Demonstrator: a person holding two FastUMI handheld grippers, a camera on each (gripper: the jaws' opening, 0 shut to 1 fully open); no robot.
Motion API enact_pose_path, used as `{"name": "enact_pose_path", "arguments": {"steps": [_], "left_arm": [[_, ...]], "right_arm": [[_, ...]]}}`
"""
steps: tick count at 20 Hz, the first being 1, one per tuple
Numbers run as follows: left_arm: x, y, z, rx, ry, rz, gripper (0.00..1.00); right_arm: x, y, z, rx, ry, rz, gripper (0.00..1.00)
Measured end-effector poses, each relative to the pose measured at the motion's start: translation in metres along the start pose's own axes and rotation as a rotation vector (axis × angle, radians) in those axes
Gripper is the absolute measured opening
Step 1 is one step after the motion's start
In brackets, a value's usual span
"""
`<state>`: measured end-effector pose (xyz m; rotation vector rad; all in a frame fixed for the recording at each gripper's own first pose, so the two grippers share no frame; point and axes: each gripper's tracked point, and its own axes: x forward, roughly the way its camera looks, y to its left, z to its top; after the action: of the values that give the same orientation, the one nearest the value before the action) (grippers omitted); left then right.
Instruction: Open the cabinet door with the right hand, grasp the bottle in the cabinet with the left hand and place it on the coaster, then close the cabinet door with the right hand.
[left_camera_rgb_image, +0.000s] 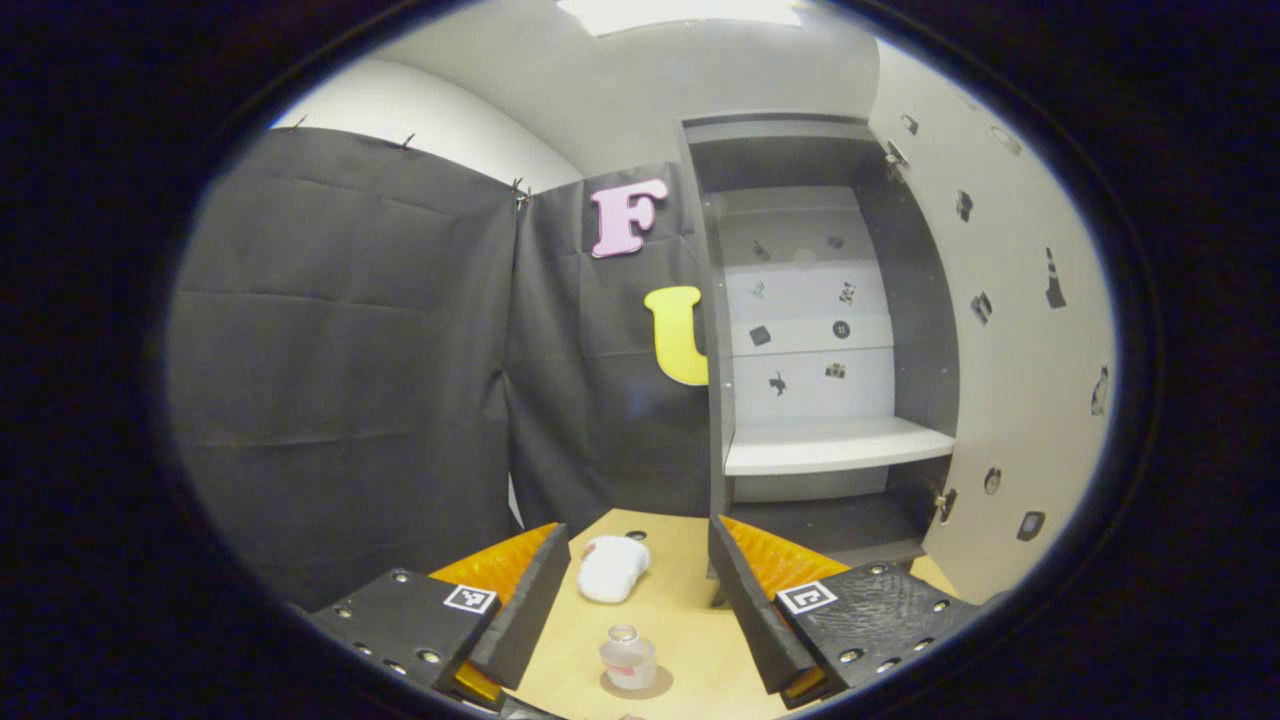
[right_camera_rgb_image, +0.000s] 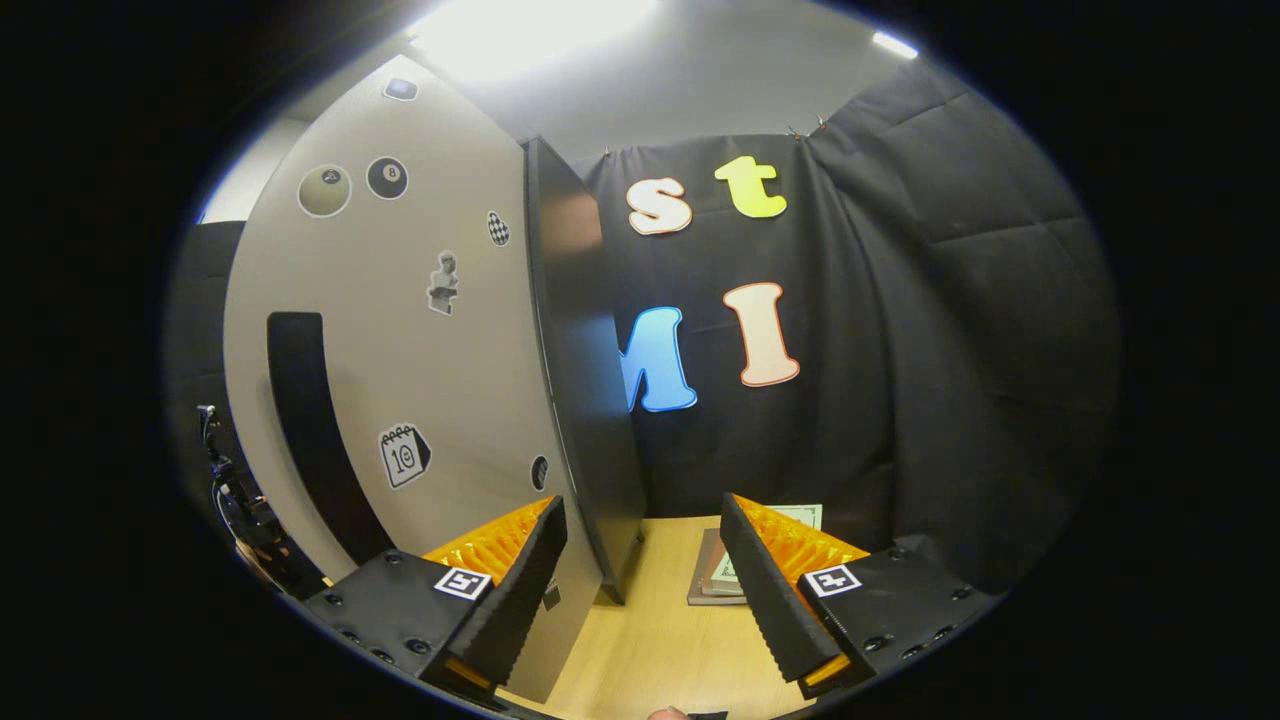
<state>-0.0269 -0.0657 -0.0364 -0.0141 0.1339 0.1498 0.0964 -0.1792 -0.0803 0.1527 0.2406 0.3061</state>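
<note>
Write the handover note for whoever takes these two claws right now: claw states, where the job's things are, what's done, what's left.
Left claw: open, empty, above the table.
Right claw: open, empty, at the door's free edge.
Cabinet door: swung wide open; the cabinet shelf is bare.
Bottle: upright on the coaster, on the table between the left claw's fingers.
Done: door opened, bottle placed.
Left: close the door with the right claw.

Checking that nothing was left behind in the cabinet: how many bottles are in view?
1: a small clear plastic bottle stands on the round brown coaster on the tan table, between the left tongs. The open grey cabinet's visible shelves hold none.
</note>
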Motion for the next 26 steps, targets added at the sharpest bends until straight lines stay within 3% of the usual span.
{"name": "enact_pose_path", "arguments": {"steps": [8, 11, 12, 14, 17, 18, 26], "left_arm": [[0.019, 0.037, 0.032, -0.006, -0.035, -0.089, 0.88], [0.028, 0.055, 0.037, -0.008, -0.046, -0.105, 0.84], [0.031, 0.059, 0.037, -0.012, -0.049, -0.11, 0.84], [0.036, 0.067, 0.034, -0.021, -0.048, -0.116, 0.88], [0.044, 0.07, 0.029, -0.042, -0.047, -0.139, 0.84], [0.046, 0.071, 0.027, -0.041, -0.045, -0.144, 0.88], [0.051, 0.086, 0.014, -0.039, -0.03, -0.159, 0.88]], "right_arm": [[-0.003, 0.051, 0.007, -0.044, -0.019, -0.001, 0.98], [-0.006, 0.052, 0.014, -0.1, -0.052, -0.064, 0.89], [-0.007, 0.053, 0.015, -0.111, -0.054, -0.08, 0.95], [-0.006, 0.057, 0.015, -0.116, -0.049, -0.094, 0.95], [-0.005, 0.076, 0.011, -0.107, -0.034, -0.079, 0.95], [-0.005, 0.084, 0.01, -0.108, -0.031, -0.069, 0.95], [0.007, 0.132, 0.005, -0.106, -0.022, 0.012, 0.95]]}}
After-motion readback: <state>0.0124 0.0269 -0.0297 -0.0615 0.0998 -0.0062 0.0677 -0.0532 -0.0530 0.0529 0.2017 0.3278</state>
